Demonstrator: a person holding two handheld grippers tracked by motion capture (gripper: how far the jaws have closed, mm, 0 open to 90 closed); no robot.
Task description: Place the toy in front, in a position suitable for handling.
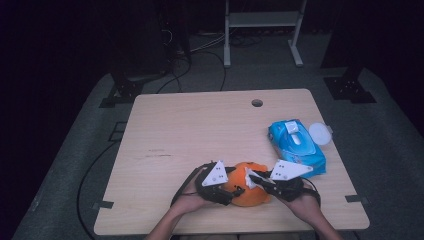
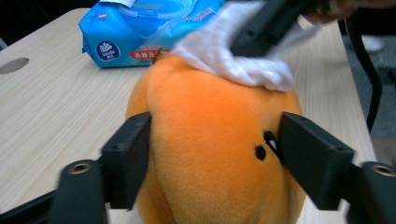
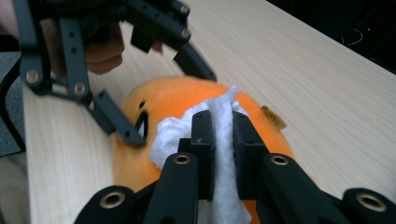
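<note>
orange plush toy [image 2: 215,140], white wipe [image 3: 224,140], seemingly blue pack [image 1: 296,146].

Left claw [image 1: 234,192] partly closed; right claw [image 1: 251,176] closed tight, both meeting.

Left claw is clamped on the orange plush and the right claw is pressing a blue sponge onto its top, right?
Not quite: the right claw holds a white wipe, not a blue sponge, as the right gripper view shows. The rest stands: the left claw is clamped on the orange plush, and the wipe is pressed on its top.
</note>
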